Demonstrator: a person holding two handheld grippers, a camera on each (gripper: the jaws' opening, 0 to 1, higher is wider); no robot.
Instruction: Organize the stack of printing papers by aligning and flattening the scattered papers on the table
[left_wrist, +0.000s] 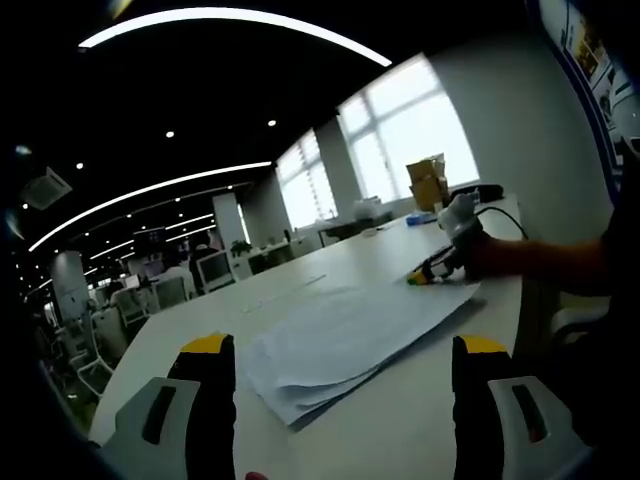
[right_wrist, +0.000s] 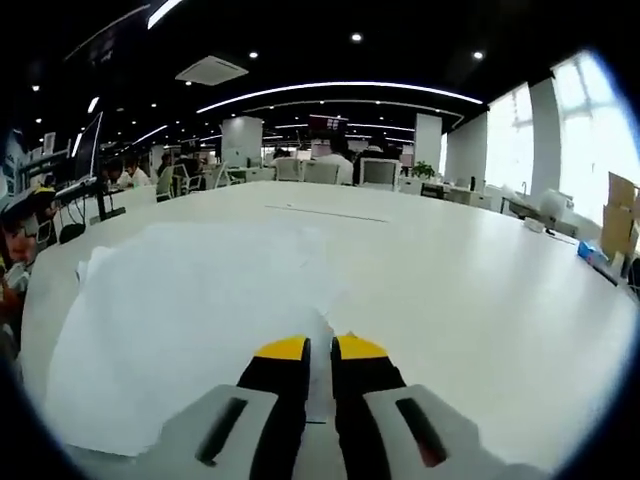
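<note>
Loosely fanned, the paper stack ran from lower centre toward upper right; the left gripper stood spread, the right gripper pinched a sheet edge.

**My two grippers, as they look**

My left gripper has two black jaws capped with yellow tips, each mounted on a pale grey block with a dark slot cut into it. My right gripper is built the same: black jaws, yellow tips, grey blocks with dark slots, and a small reddish mark on the right-hand block. Seen from the left gripper view, the right gripper shows a whitish body with a black cable looping away behind it, and my sleeve is dark.
</note>
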